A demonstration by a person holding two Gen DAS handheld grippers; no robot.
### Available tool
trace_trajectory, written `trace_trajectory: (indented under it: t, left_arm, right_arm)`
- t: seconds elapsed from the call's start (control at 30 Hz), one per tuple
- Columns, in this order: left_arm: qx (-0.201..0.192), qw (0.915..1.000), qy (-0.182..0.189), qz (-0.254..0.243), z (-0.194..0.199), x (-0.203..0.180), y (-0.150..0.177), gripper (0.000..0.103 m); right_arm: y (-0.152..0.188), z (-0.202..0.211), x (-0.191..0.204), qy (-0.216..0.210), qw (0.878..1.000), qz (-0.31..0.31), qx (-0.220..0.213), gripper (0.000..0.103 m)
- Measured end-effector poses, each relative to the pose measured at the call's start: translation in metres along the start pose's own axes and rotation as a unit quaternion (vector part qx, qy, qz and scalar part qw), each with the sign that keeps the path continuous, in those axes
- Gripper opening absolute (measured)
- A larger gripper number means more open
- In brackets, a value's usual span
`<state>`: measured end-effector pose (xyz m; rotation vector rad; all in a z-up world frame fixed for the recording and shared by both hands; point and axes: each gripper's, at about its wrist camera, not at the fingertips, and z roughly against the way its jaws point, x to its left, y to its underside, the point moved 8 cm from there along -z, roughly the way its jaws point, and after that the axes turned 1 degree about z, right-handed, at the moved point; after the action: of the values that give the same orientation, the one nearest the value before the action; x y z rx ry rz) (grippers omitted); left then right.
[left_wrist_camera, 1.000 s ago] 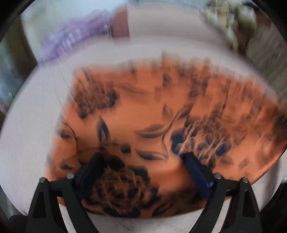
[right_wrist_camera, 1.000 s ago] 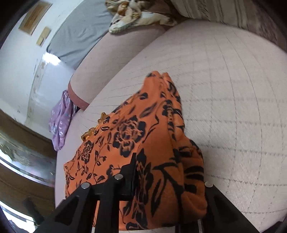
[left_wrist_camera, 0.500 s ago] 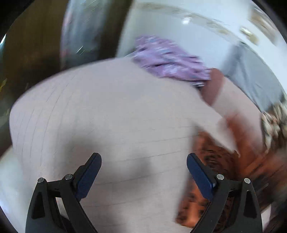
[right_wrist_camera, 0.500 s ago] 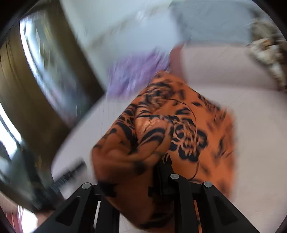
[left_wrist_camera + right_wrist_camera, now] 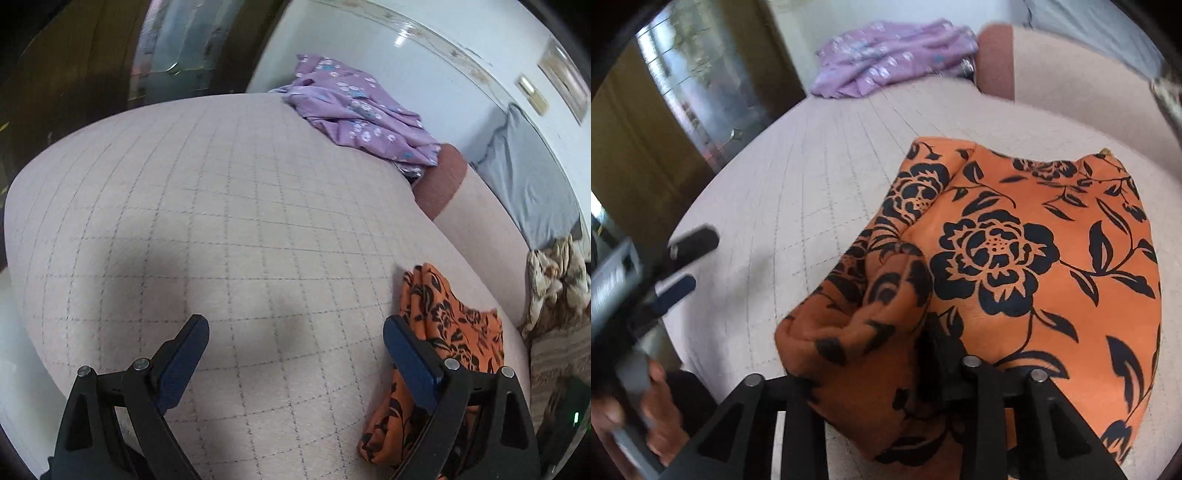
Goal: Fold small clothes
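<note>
An orange flowered garment lies bunched on the checked pink bed, at about four o'clock from the left gripper and directly under the right gripper. The risk from here is that the fold comes undone: a thick roll of cloth sits between the right gripper's jaws, which have just been opening, and if a finger drags on that roll as it leaves, the layer would peel off again. How firmly the pads bear on the cloth is hard to tell, since the fabric hides them, though it looks loosely draped and not pinched. A lopsided fold is the second hazard, because the roll is heaped on the garment's left edge and not spread flat.

The right gripper points steeply down over the garment's near edge. The left gripper, tilted down at the bare bed with its jaws wide apart and nothing between them, hangs well to the garment's left. A purple flowered cloth lies at the bed's far edge, at about twelve o'clock.
</note>
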<state>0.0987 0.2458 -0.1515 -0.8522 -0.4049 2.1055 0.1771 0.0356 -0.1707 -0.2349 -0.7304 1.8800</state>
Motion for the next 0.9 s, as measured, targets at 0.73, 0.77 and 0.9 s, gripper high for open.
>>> trace_trajectory:
  t: [0.73,0.77,0.9]
  left_arm:
    - [0.152,0.9805,-0.007,-0.124,-0.035,-0.061,0.083,0.066]
    - [0.144,0.9841,0.016,-0.102,-0.034,-0.053,0.085,0.067]
    - [0.124,0.9822,0.000,-0.141,-0.015,-0.058,0.084,0.067]
  right_arm:
    - [0.073,0.096,-0.051,-0.102,0.983,-0.110,-0.106,0.083]
    - [0.075,0.097,-0.057,-0.104,0.982,-0.120,-0.106,0.083]
    - [0.085,0.090,-0.081,-0.114,0.974,-0.167,-0.100,0.083]
